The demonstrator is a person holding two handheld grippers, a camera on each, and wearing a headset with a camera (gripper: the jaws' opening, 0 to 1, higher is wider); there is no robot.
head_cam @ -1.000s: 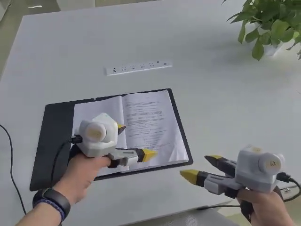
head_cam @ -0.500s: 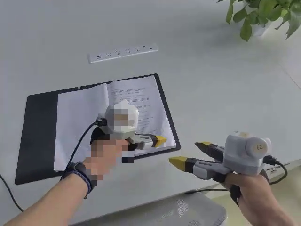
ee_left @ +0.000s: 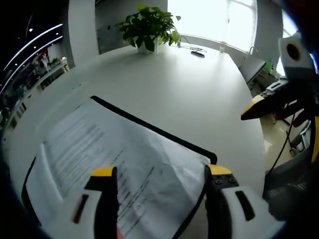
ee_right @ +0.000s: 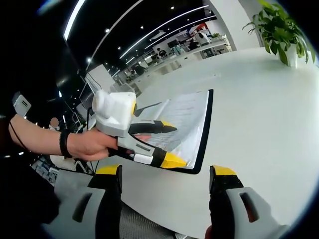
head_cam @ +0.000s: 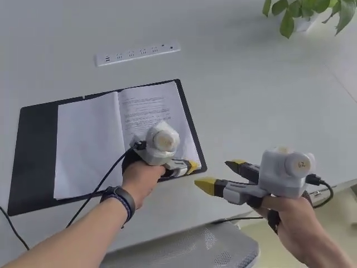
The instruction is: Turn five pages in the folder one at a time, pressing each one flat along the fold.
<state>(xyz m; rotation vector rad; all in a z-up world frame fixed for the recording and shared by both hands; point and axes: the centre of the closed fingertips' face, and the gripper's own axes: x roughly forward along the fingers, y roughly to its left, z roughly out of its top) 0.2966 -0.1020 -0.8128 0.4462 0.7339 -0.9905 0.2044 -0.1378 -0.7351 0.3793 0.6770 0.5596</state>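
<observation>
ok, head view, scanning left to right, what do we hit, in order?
blank page → left gripper → right gripper → plant

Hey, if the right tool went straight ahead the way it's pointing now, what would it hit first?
Most likely the left tool: its yellow-tipped jaws lie across the right tool's line, over the folder's near corner. Depth is unclear, so it might slip past them onto the folder edge.
</observation>
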